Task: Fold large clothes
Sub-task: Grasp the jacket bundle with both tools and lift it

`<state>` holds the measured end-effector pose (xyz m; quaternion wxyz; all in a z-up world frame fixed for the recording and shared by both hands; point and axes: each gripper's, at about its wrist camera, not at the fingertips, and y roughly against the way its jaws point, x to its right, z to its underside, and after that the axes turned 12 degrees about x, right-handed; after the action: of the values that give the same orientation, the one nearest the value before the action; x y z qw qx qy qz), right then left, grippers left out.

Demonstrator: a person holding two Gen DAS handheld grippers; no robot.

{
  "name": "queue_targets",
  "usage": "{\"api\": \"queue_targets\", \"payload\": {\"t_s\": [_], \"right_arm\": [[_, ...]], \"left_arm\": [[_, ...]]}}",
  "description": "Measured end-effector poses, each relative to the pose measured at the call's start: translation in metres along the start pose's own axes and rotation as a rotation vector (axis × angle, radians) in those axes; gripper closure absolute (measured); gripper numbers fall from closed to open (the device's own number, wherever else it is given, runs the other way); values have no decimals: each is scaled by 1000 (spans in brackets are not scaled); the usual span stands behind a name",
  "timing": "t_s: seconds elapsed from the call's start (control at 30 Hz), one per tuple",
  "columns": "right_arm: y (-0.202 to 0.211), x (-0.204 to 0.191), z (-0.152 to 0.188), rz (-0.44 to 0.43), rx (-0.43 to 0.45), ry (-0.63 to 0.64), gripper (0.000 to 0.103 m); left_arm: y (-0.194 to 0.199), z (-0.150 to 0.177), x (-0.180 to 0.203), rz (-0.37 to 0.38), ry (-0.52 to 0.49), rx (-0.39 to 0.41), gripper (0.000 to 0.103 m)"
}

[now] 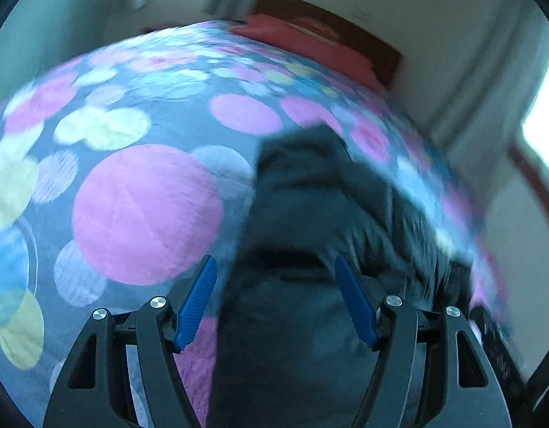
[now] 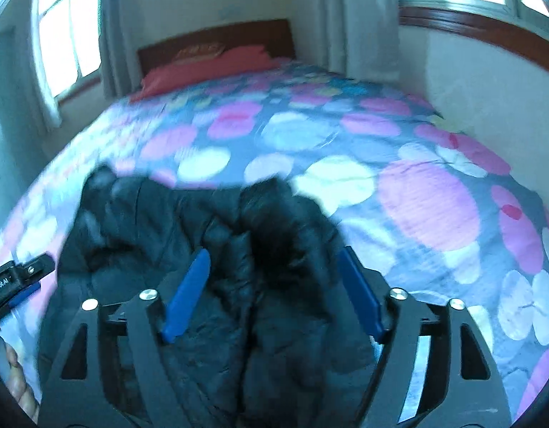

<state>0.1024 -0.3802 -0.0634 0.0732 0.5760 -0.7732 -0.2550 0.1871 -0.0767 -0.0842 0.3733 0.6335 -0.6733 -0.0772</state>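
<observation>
**Dark padded jacket bunched on the bed, both grippers released**

A dark puffy jacket [image 2: 217, 249] lies crumpled on the spotted bedspread [image 2: 427, 199], near the foot of the bed and well apart from the red pillow [image 2: 203, 71] at the far end. The left gripper [image 1: 276, 299] and right gripper [image 2: 274, 292] hover over it, jaws spread wide and gripping nothing. The jacket looks soft, bulky, light and rather slippery; its fur-trimmed hood sits right of centre. Hems or shoulder seams probably give firmer hold than padding.

The left tool [image 2: 21, 281] bears white lettering, seemingly "nRobot AI", cut off by the frame edge.
</observation>
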Motion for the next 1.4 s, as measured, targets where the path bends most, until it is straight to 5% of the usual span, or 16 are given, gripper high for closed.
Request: {"api": "queue_targets", "payload": {"t_s": [0.17, 0.27, 0.47, 0.67, 0.8, 0.83, 0.9, 1.0, 1.2, 1.4], "right_arm": [[-21, 42, -23, -91, -65, -260, 23], [-43, 58, -20, -123, -128, -380, 22], [-76, 67, 8, -113, -219, -418, 22], [-93, 75, 42, -141, -257, -467, 9], [-92, 57, 42, -151, -271, -361, 8], [-92, 51, 43, -156, -276, -335, 12], [-93, 45, 47, -183, -295, -333, 41], [-91, 42, 50, -209, -296, -345, 53], [-80, 40, 51, -251, -268, -369, 74], [-59, 34, 42, -272, -236, -382, 80]], "left_arm": [[-14, -26, -39, 31, 311, -45, 30], [-27, -21, -51, 38, 393, -80, 30], [-45, 6, -53, 58, 382, -138, 30], [-66, 20, -50, 134, 392, -208, 23], [-80, 27, -48, 222, 399, -257, 22], [-80, 29, -47, 229, 400, -259, 22], [-80, 29, -45, 239, 382, -258, 30], [-76, 27, -35, 221, 326, -249, 37], [-66, 25, -24, 212, 268, -218, 46], [-50, 20, -22, 223, 231, -200, 52]]}}
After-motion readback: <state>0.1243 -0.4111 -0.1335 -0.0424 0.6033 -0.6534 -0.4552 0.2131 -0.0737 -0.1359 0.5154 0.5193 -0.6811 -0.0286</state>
